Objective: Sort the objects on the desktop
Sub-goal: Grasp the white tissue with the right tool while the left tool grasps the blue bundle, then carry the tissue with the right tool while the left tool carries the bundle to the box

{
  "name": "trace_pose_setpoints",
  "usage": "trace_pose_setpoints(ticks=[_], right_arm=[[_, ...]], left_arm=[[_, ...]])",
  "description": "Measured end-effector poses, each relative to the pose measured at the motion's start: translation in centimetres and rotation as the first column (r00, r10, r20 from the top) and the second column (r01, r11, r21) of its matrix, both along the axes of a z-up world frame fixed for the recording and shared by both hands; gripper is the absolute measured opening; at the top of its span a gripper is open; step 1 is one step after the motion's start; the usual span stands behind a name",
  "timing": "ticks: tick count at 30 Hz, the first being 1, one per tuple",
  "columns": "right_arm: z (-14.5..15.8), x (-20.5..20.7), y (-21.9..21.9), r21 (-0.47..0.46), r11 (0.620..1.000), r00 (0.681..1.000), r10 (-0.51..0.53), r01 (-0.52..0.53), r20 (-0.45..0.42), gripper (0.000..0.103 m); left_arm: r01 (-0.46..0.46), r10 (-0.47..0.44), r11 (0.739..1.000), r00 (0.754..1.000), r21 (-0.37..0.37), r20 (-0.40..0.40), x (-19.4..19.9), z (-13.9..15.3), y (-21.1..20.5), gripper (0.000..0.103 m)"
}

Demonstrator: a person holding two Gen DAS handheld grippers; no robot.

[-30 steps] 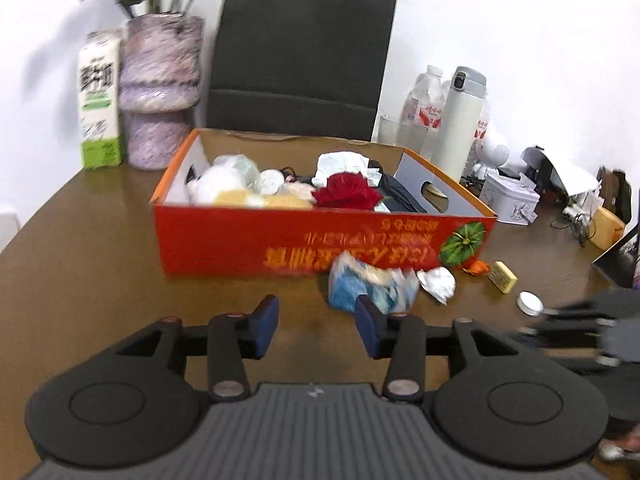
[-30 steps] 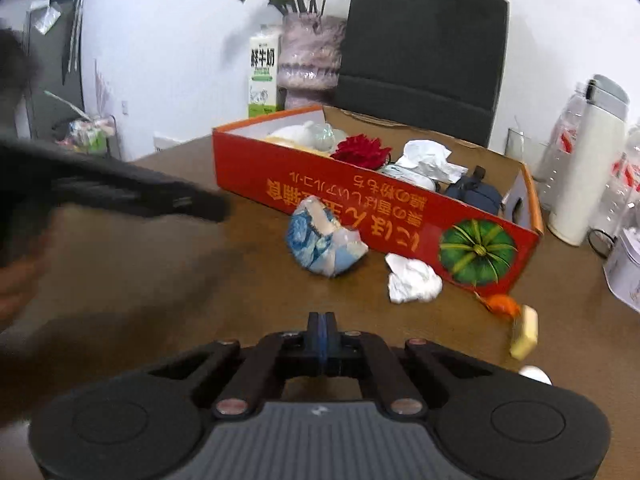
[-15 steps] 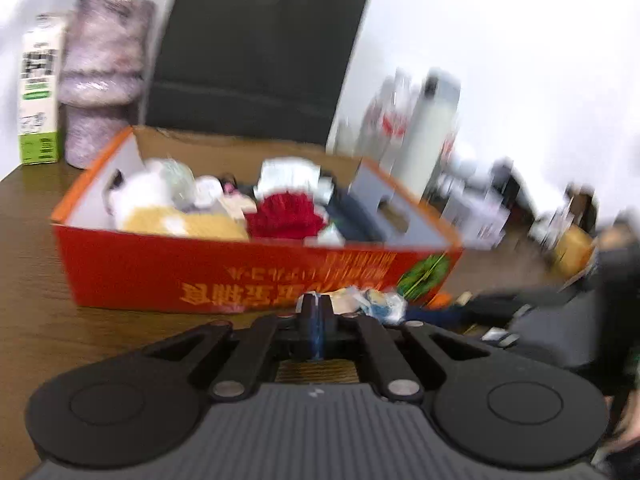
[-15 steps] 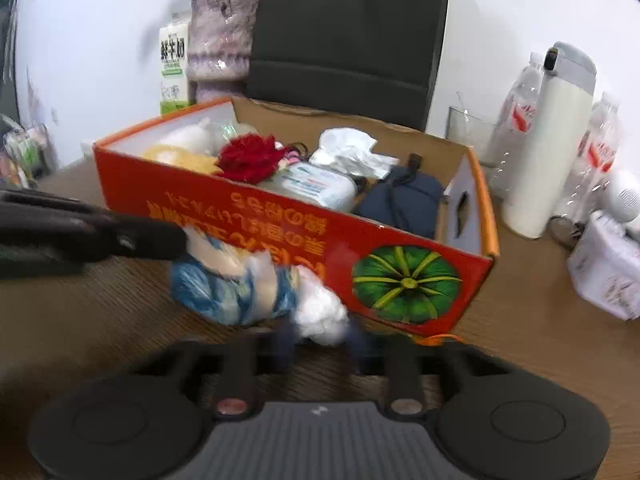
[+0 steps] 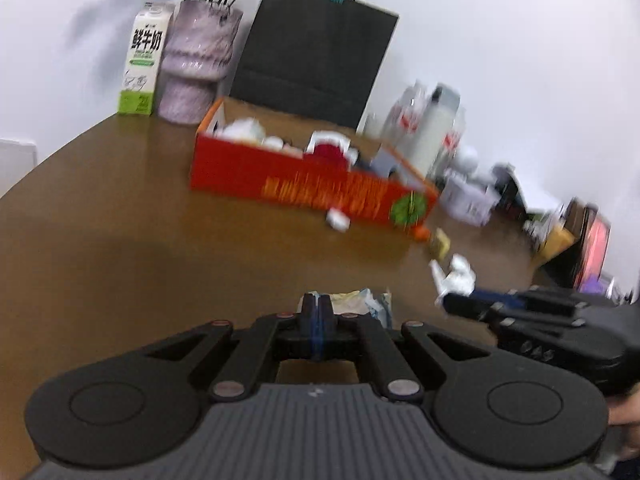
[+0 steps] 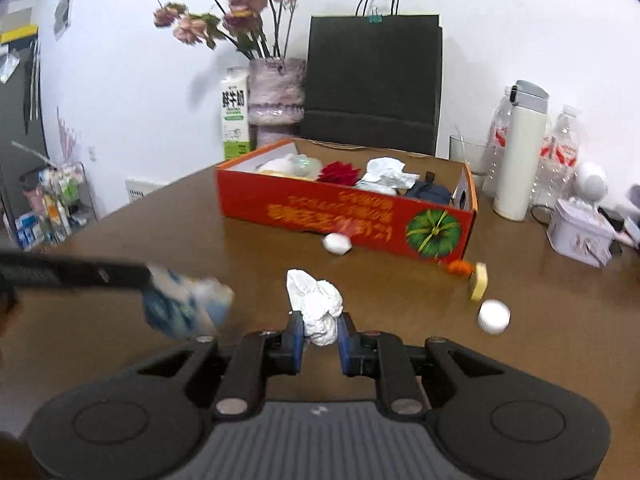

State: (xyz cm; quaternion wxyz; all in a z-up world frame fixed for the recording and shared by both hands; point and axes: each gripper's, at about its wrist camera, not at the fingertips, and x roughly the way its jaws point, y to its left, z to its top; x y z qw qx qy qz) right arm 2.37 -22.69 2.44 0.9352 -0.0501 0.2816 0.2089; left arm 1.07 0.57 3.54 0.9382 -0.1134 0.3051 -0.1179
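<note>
left gripper: clamped tight on the crinkly blue-and-white plastic wrapper
right gripper: pinching the crumpled white tissue wad
tip: lift both clear over the red cardboard box wall before letting go

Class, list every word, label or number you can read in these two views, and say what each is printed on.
"鲜牛奶": on the milk carton beside the vase.
Yellow lettering on the red box: upside down, blurred, unreadable.
Small print low on the carton: too small.
Bottle labels: unreadable.

One box, one vase, one carton, one bag, one flask, one tin, two grippers.
</note>
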Motion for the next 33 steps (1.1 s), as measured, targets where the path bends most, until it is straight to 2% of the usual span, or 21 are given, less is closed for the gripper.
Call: trace_pose_setpoints(ticks=[7,10,14,17,25,28,31,33], right_arm=[[-0.1,-6.8,0.2,0.032,0.995,0.994,-0.1,0.099,0.031,0.016],[0.5,-9.2,-0.1,0.044,0.994,0.993,-0.106,0.104,0.048,0.016],[2.7,-11.3,-0.8,0.063,0.991,0.987,-0.125,0.119,0.105,0.016],[4.1,-12.2,-1.2,0.083,0.99,0.982,-0.126,0.115,0.14,0.016],[5.5,-11.2,-1.7,0.115,0.988,0.981,-0.124,0.107,0.147,0.016],[6.9,-9.3,-2.0,0.143,0.987,0.986,-0.097,0.076,0.139,0.016],[10.2,-6.2,-2.6,0.167,0.985,0.984,-0.059,0.03,0.168,0.016],[12.7,-3.6,-3.0,0.186,0.982,0.982,-0.043,0.008,0.184,0.016]], left_arm=[[0.015,-0.018,0.998,0.998,0.062,0.054,-5.6,0.5,-1.3,0.002],[0.036,-0.039,0.998,0.996,0.044,0.085,-7.0,1.6,-1.3,0.002],[0.031,-0.037,0.999,0.988,0.039,0.152,-8.9,3.3,-1.5,0.002],[0.036,-0.04,0.999,0.985,0.027,0.167,-9.2,4.0,-1.4,0.002],[0.023,-0.028,0.999,0.981,0.029,0.192,-8.2,5.2,-1.4,0.002],[0.057,-0.053,0.998,0.978,-0.016,0.203,-5.2,8.1,-0.8,0.002],[0.024,-0.027,1.0,0.964,0.015,0.265,-1.9,11.4,-0.7,0.002],[0.018,-0.023,1.0,0.96,0.021,0.277,1.0,13.5,-0.6,0.002]])
